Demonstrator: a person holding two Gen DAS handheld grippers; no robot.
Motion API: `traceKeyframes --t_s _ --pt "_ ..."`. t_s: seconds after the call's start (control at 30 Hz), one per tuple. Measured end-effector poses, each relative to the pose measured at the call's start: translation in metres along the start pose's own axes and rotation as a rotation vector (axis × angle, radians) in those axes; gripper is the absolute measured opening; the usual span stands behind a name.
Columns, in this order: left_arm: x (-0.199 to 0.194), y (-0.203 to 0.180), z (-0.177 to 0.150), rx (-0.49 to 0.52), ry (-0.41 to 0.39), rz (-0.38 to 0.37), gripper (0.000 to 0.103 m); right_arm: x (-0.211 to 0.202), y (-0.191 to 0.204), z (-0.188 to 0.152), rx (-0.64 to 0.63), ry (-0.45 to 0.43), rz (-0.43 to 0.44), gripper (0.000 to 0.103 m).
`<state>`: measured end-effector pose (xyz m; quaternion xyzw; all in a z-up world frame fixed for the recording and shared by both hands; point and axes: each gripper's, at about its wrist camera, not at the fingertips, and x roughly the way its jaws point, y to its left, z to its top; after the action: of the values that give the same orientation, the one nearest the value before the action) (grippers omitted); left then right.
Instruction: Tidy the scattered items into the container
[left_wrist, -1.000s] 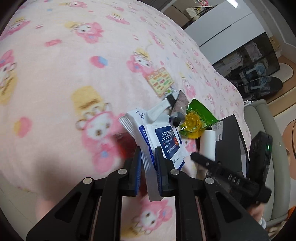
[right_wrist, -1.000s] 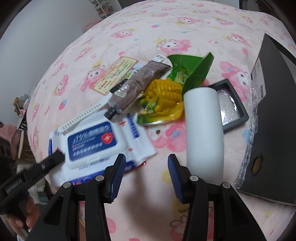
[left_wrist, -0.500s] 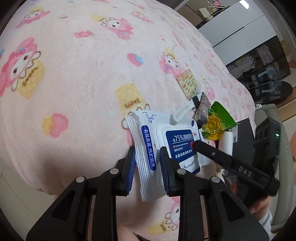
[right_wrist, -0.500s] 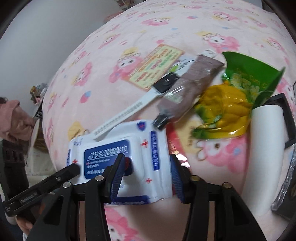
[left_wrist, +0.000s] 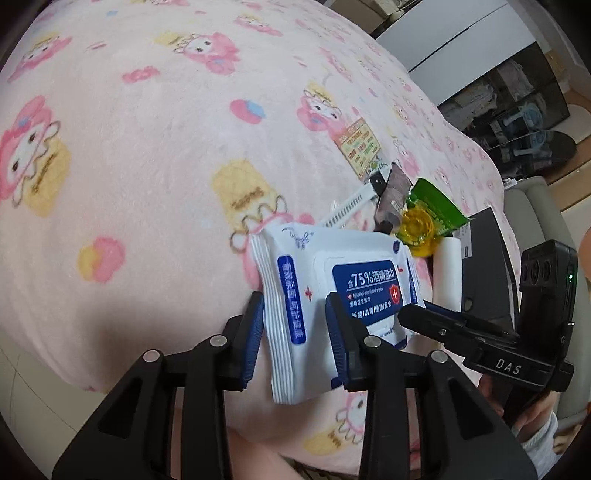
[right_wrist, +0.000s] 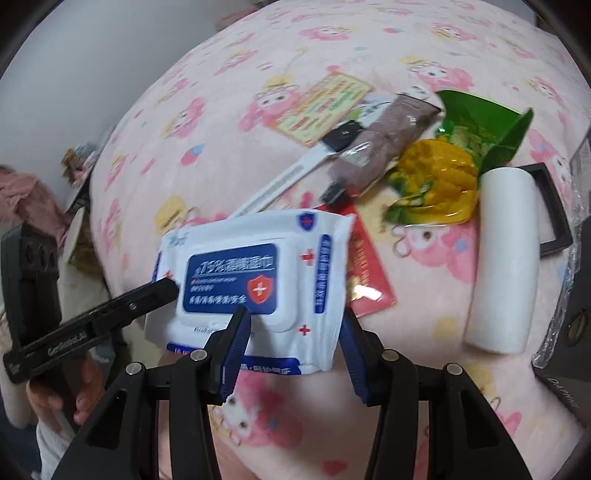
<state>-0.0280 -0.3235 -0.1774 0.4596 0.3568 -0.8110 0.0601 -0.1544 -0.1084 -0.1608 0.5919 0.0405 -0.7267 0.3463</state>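
You have one wipes pack (right_wrist: 255, 273), one white roll (right_wrist: 502, 258), one brown tube (right_wrist: 384, 136), one red envelope (right_wrist: 365, 273), one leaflet (right_wrist: 325, 99) and two grippers in view.

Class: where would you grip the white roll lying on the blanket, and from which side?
Grip the white roll across its middle, coming from above with fingers straddling its long sides. It lies flat, a plain cylinder, so the curved flanks offer the only narrow span; its ends sit near the black tray.

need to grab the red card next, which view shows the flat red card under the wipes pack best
The right wrist view: the flat red card lies exposed beside the white and blue wipes pack. In the left wrist view the wipes pack hides it completely.
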Motion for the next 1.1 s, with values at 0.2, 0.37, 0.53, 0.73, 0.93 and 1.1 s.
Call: traceKeyframes --t_s 0.2,0.37,0.53,0.73,0.93,1.1 --pt "0.005 -0.023 -0.013 0.064 0.044 0.011 0.039 0.004 0.008 -0.002 -0.011 0.002 0.035 0.045" --pt "0.002 -0.033 -0.033 0.075 0.1 -0.034 0.039 -0.01 0.005 -0.02 -0.025 0.02 0.024 0.045" --pt "0.005 -0.042 -0.036 0.112 0.109 -0.013 0.043 -0.023 -0.011 -0.041 0.019 0.03 0.039 0.045" --pt "0.016 -0.053 -0.034 0.127 0.13 0.015 0.045 -0.012 -0.022 -0.037 0.074 0.018 0.037 0.045" --pt "0.008 -0.068 -0.048 0.157 0.143 0.018 0.045 -0.027 -0.014 -0.044 0.025 0.001 0.034 0.045" --pt "-0.007 -0.088 -0.052 0.189 0.123 -0.007 0.045 -0.053 -0.02 -0.05 0.035 -0.029 0.048 0.045"
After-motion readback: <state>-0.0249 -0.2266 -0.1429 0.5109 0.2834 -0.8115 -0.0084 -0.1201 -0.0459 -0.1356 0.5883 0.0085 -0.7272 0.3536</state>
